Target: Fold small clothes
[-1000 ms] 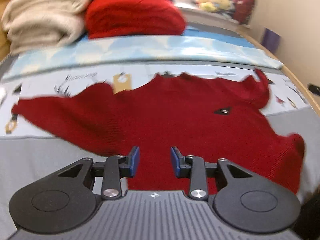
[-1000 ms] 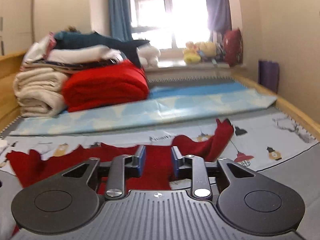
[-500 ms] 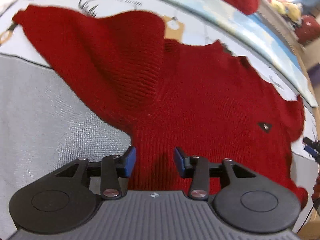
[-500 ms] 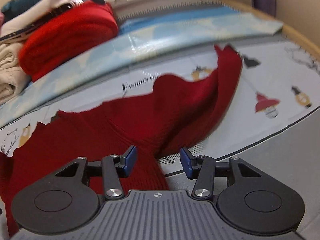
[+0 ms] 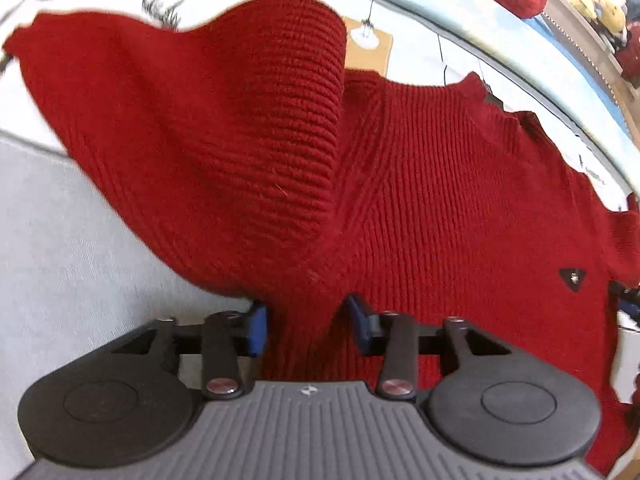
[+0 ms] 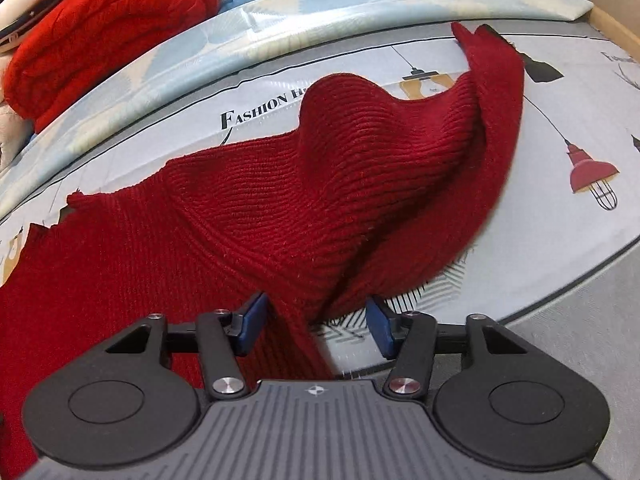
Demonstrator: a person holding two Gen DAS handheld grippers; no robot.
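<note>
A dark red knitted sweater [image 5: 440, 200] lies spread front up on the bed, with a small black triangular badge [image 5: 573, 278] on its chest. My left gripper [image 5: 308, 326] points down at the spot where the left sleeve [image 5: 200, 120] meets the body. Its jaws are closing, with knit between the blue pads and no pinch showing. In the right wrist view the sweater [image 6: 160, 240] fills the left side and its other sleeve [image 6: 400, 168] is humped up. My right gripper [image 6: 316, 326] hovers at that armpit, jaws closing around an edge of knit, with printed sheet showing beside the right pad.
The printed bed sheet [image 6: 560, 120] lies under the sweater, with grey cover [image 5: 60, 240] nearer me. A folded bright red knit [image 6: 100, 28] and stacked clothes sit at the back left, a pale blue quilt [image 6: 360, 4] behind. The wooden bed rail [image 6: 616, 28] runs along the right.
Both grippers have dropped and tipped down onto the sweater, each now at a sleeve's root. Their jaws widened, then narrowed again. The sweater itself has not shifted.
</note>
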